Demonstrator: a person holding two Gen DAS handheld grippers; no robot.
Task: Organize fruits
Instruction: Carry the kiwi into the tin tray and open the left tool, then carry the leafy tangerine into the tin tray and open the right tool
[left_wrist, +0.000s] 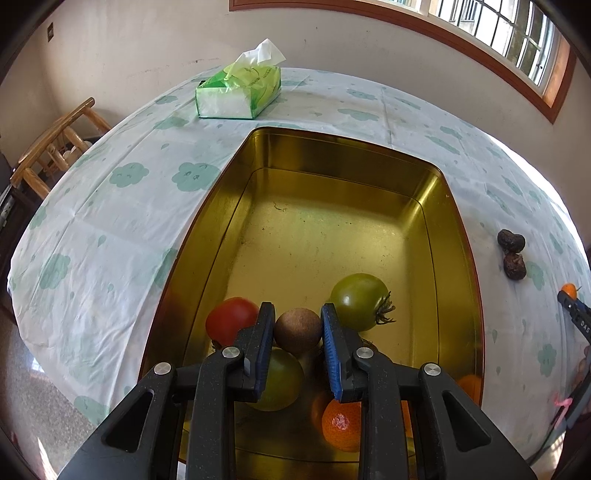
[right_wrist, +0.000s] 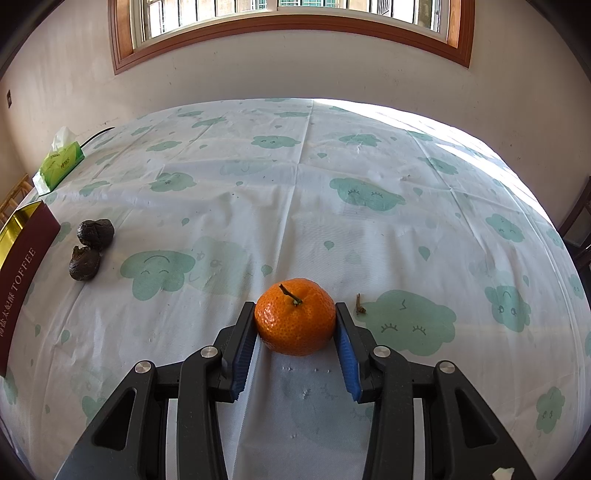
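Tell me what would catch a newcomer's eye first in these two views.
Probably the bright orange mandarin clamped in the right gripper on the cloud-print tablecloth. Next, the shiny gold tin, where the left gripper holds a small brown fruit above tomatoes and an orange.
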